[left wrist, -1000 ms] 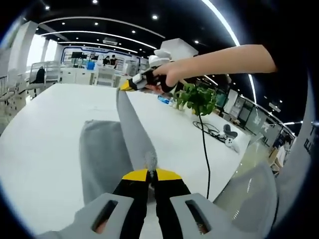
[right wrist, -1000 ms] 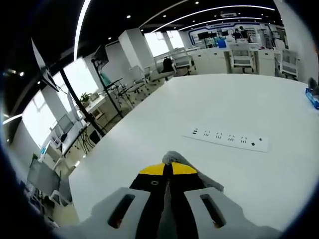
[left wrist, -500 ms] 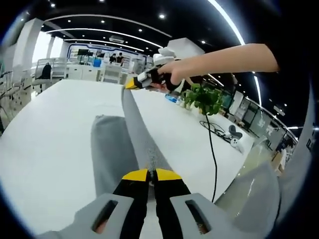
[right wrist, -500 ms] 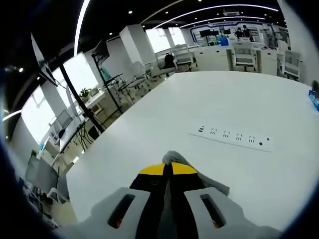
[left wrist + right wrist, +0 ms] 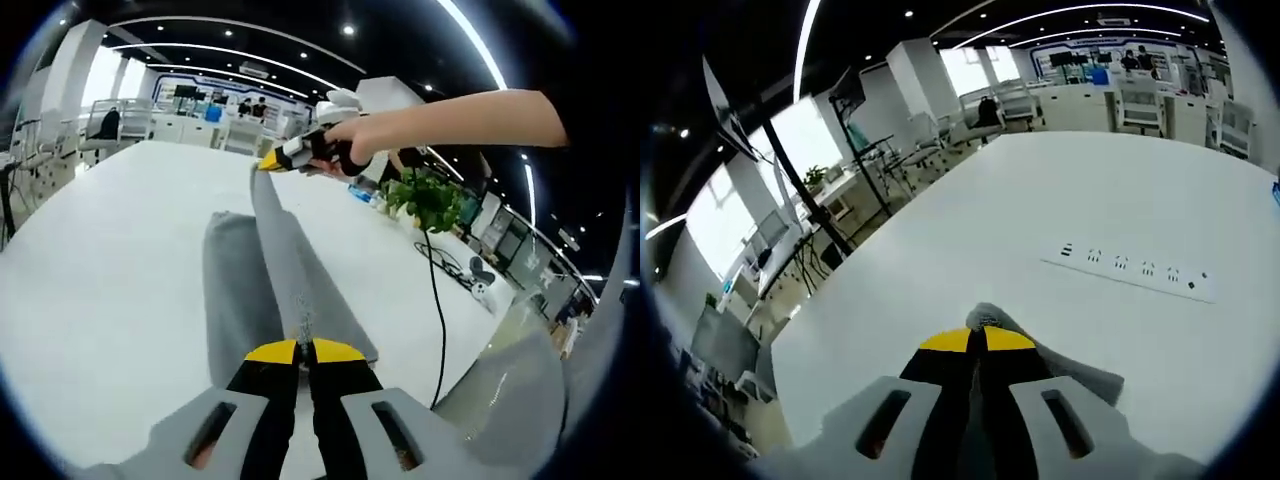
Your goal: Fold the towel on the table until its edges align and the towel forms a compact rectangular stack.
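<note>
We hold a grey towel [image 5: 290,265] stretched between both grippers above a white table [image 5: 100,260]. Left gripper [image 5: 303,345]: jaws together, clamped on the near towel corner. Right gripper [image 5: 275,163], seen from the left gripper view w/ the person's hand behind it, pinches the far corner; in the right gripper view the right gripper's jaws sit closed w/ grey cloth poking past the tips. Rest of the towel lies on the table below the lifted edge. We judge a fold is mid-way: lifted edge not yet laid down, edges unaligned, no compact stack yet. A power strip [image 5: 1135,272] lies on the table.
</note>
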`<state>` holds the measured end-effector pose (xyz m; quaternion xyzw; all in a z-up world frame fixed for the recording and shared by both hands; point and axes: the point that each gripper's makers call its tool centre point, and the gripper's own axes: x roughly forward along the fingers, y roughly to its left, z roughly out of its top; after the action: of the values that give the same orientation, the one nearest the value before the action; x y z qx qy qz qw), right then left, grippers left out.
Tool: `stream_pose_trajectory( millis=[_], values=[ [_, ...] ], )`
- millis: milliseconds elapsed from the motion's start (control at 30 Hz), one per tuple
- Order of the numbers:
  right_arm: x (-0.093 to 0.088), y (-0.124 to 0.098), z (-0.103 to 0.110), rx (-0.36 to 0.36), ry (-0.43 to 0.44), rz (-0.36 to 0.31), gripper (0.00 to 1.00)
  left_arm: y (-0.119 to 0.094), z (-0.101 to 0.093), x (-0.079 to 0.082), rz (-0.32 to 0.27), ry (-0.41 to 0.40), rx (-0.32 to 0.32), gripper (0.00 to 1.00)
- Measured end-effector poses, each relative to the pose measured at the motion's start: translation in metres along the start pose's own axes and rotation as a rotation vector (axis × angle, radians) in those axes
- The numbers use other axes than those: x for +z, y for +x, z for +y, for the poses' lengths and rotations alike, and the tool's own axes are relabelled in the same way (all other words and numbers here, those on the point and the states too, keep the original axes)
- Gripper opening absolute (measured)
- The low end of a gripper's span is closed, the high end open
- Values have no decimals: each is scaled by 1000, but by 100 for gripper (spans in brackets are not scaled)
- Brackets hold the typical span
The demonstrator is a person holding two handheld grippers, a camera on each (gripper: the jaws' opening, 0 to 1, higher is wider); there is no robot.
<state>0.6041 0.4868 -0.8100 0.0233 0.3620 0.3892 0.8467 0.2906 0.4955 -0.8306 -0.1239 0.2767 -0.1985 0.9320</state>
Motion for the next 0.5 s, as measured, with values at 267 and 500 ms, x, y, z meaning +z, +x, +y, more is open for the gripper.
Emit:
stream_pose_trajectory(
  millis=[267, 500],
  values=[
    [-12, 20, 3, 10, 9, 24, 0, 2, 21, -21, 38, -49, 26, 4],
    [-23, 35, 2, 15, 33, 42, 0, 5, 35, -36, 74, -108, 41, 4]
  ],
)
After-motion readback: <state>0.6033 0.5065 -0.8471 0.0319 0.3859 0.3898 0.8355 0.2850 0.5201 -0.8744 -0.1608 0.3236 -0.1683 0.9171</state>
